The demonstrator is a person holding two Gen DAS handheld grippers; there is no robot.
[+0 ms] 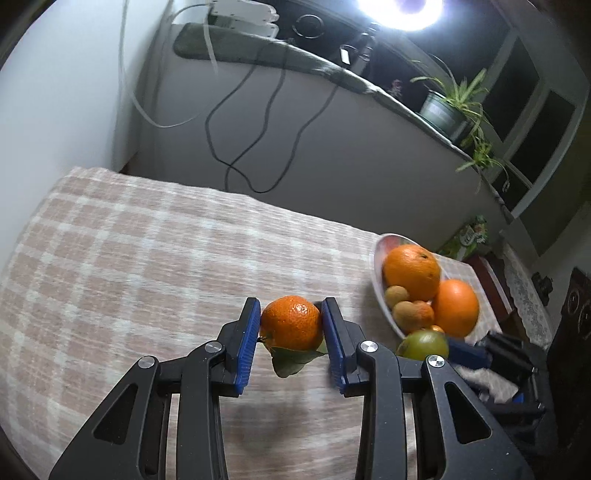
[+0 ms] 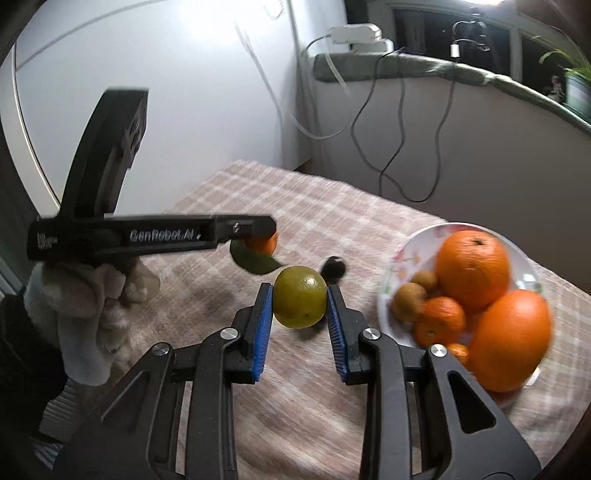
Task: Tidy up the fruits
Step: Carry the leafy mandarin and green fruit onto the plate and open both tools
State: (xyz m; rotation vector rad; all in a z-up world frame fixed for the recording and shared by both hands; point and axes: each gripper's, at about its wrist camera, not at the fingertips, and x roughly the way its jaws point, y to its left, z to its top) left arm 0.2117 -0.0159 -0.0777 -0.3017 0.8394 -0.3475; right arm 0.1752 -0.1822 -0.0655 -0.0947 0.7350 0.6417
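Note:
My left gripper is shut on a mandarin with a green leaf, held above the checked tablecloth. In the right wrist view the left gripper shows from the side, with the mandarin partly hidden behind its finger. My right gripper is shut on a green citrus fruit, which also shows in the left wrist view. A white floral bowl at the right holds two big oranges, small mandarins and brown kiwis. The bowl also shows in the left wrist view.
A small dark object lies on the cloth beyond the green fruit. Cables hang down the wall behind the table. A potted plant stands on the ledge. A lamp glares overhead. Furniture stands right of the table.

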